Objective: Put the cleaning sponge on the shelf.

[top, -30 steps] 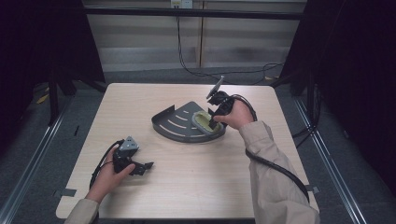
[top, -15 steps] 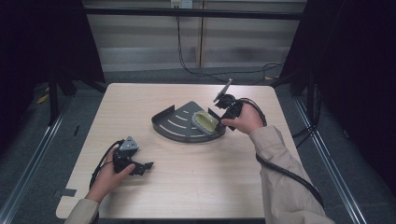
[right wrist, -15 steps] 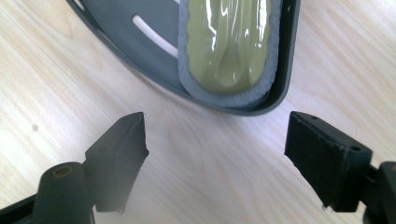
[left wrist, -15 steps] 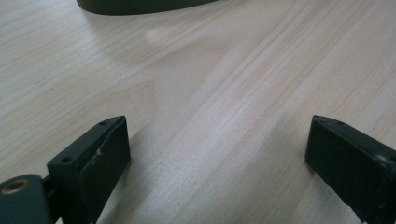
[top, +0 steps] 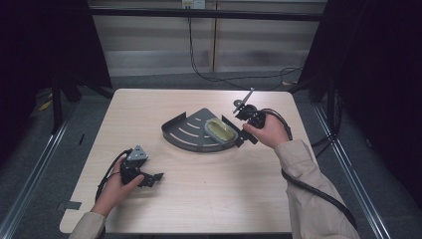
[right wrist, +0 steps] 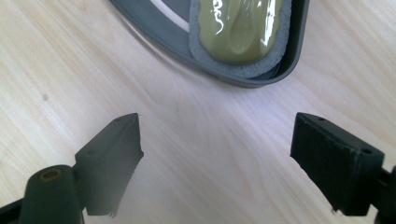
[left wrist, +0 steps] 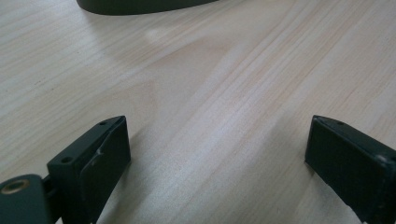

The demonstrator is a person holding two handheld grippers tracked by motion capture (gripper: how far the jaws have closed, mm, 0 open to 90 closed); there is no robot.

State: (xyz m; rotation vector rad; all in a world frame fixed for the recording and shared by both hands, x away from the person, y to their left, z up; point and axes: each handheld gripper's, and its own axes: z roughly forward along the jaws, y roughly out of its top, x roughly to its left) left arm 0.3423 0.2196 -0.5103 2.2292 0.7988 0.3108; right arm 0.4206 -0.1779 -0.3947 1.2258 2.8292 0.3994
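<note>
A dark grey fan-shaped tray (top: 185,133) lies at the table's middle. In its right corner rests an oval pad (top: 220,129) with a grey rim and a glossy olive-green top. My right gripper (top: 238,130) sits just right of the tray, low over the wood; its jaws have just been opening and nothing is between them. In the right gripper view the pad (right wrist: 238,28) and tray rim (right wrist: 154,28) lie beyond the right gripper (right wrist: 217,135). My left gripper (top: 155,178) rests open near the front left, and in its own view the left gripper (left wrist: 217,140) frames bare wood.
The light wooden table (top: 209,209) has a black cable (top: 318,194) running from the right gripper along the sleeve. Dark frame posts and curtains stand on both sides. More cables lie on the floor behind the table's far edge. The tray's edge (left wrist: 140,4) shows far ahead of the left jaws.
The right hand has drawn back to the right, off the tray, and its jaws stand wider. The pad stays in the tray. The left hand has not moved.
</note>
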